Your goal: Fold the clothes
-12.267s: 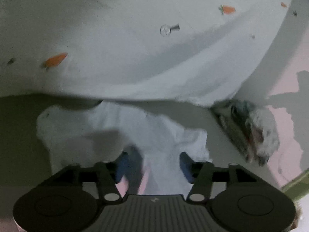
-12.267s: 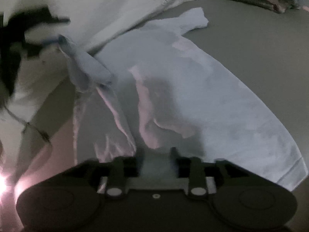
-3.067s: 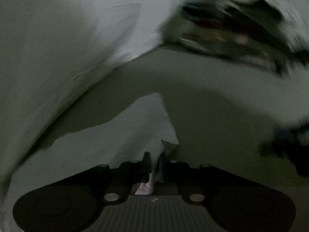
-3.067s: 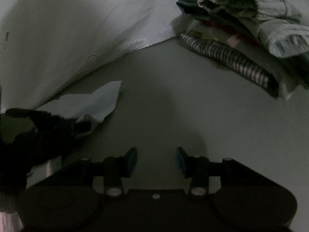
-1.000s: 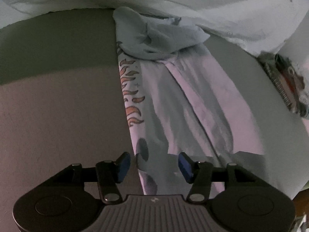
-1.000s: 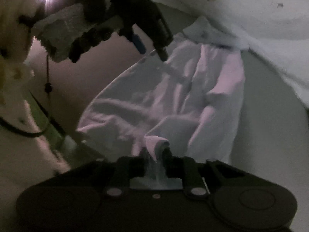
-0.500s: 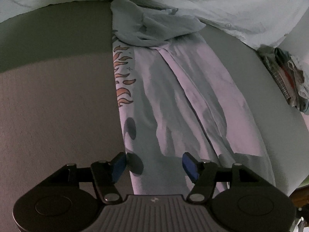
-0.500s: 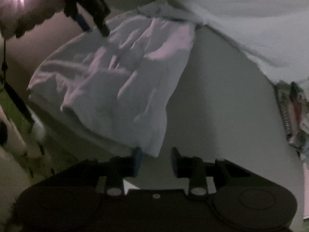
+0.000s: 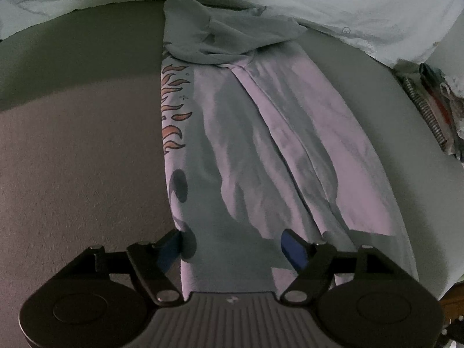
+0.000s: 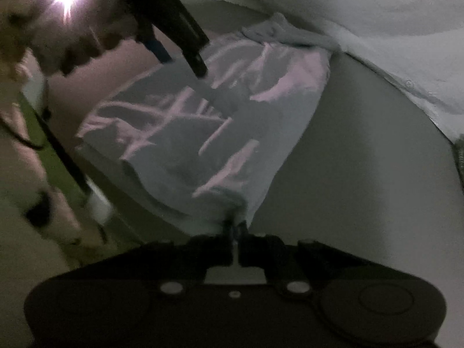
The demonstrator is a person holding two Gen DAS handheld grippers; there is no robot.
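1. My left gripper (image 9: 233,246) stands wide, its jaws having just been opening further. The 2 blue pads (image 9: 293,249) straddle the near end of the pale shirt (image 9: 255,156), which lies between them ungripped.

2. My right gripper (image 10: 235,227) has just snapped closed. Its jaws are pressed together on a bunched corner of the shirt at its near hem, and the cloth puckers up where they pinch it.

3. From the right wrist view I can see the left gripper above the far side of the shirt, held by a hand in a fuzzy sleeve (image 10: 58,29); a bright light glares beside it.

4. The shirt lies lengthwise on the grey surface (image 9: 72,159), folded into a long narrow strip and wrinkled, its far end crumpled against a white sheet (image 9: 362,5) along the far edge.

5. Print: an orange flame-like pattern (image 9: 174,107) runs down the shirt's left edge with dark round shapes below it. I can read no words or brand on it.

6. The sheet carries small orange carrot-like marks in the right wrist view.

7. A stack of folded clothes (image 9: 435,110) sits at the surface's right edge, well apart from the shirt.
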